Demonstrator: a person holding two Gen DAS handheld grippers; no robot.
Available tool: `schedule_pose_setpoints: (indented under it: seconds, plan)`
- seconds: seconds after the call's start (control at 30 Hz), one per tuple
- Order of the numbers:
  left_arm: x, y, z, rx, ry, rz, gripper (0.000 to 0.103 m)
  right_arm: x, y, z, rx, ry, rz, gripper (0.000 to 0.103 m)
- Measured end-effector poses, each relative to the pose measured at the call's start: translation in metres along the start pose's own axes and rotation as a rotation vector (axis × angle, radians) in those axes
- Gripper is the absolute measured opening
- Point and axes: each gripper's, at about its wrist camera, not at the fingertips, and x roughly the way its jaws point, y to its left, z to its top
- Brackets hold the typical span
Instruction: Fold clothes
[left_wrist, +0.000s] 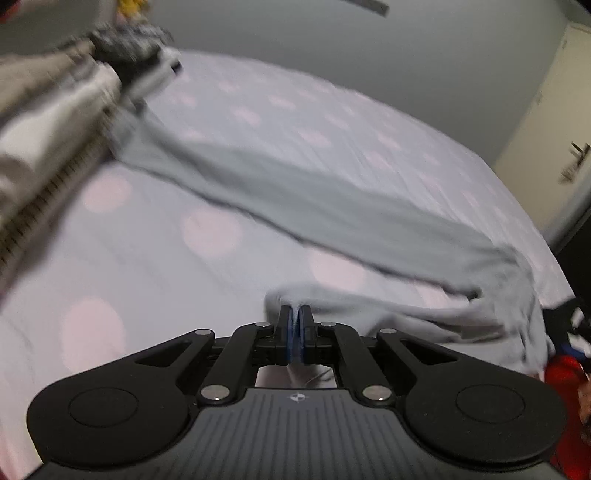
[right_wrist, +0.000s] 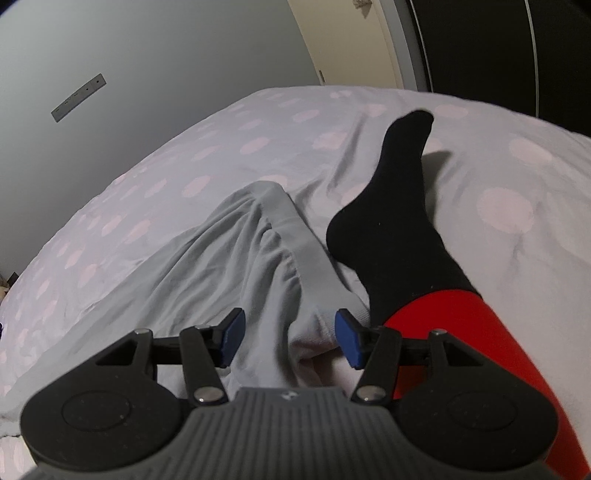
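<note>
A pale grey garment (left_wrist: 332, 206) lies stretched across the bed from upper left to lower right in the left wrist view. My left gripper (left_wrist: 295, 308) is shut on a fold of its near edge, and cloth shows pinched between the blue pads. In the right wrist view the garment (right_wrist: 229, 258) shows a gathered elastic waistband (right_wrist: 314, 295). My right gripper (right_wrist: 290, 334) stands open around the end of that waistband, and its blue pads (right_wrist: 232, 332) sit apart from the cloth on the left side.
The bed sheet (right_wrist: 184, 147) is pale with pink dots. A person's leg in red trousers (right_wrist: 461, 332) and a black sock (right_wrist: 391, 206) rests on the bed right of the garment. A blurred beige and black object (left_wrist: 55, 110) fills the upper left. A cream door (left_wrist: 554, 129) stands beyond the bed.
</note>
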Motion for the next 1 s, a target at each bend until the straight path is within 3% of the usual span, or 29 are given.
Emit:
schedule_pose_setpoints:
  seconds: [0.2,0.3,0.57,0.73,0.87,0.97,1.0]
  plan:
    - [0.005,0.019,0.018,-0.022,-0.077,0.120,0.004,0.001,0.001,0.000,0.006,0.014,0.008,0.053]
    - [0.012,0.028,0.022,-0.020,-0.075,0.166,0.004,0.001,0.004,0.002,0.002,0.008,0.006,0.052]
    - [0.021,0.035,0.015,0.002,-0.002,0.109,0.007,0.005,0.014,0.008,0.018,0.026,-0.033,0.052]
    - [0.011,0.049,0.013,0.002,-0.003,0.100,0.025,0.008,0.002,0.010,0.095,0.077,-0.046,0.052]
    - [0.001,0.059,0.003,-0.018,0.027,0.103,0.027,0.015,-0.018,0.013,0.183,0.102,-0.076,0.052]
    - [0.000,0.060,-0.013,-0.059,0.079,0.054,0.033,0.028,-0.033,0.007,0.251,0.121,-0.079,0.051]
    - [0.001,0.059,-0.019,-0.075,0.101,0.034,0.036,0.034,-0.038,0.005,0.281,0.134,-0.070,0.045]
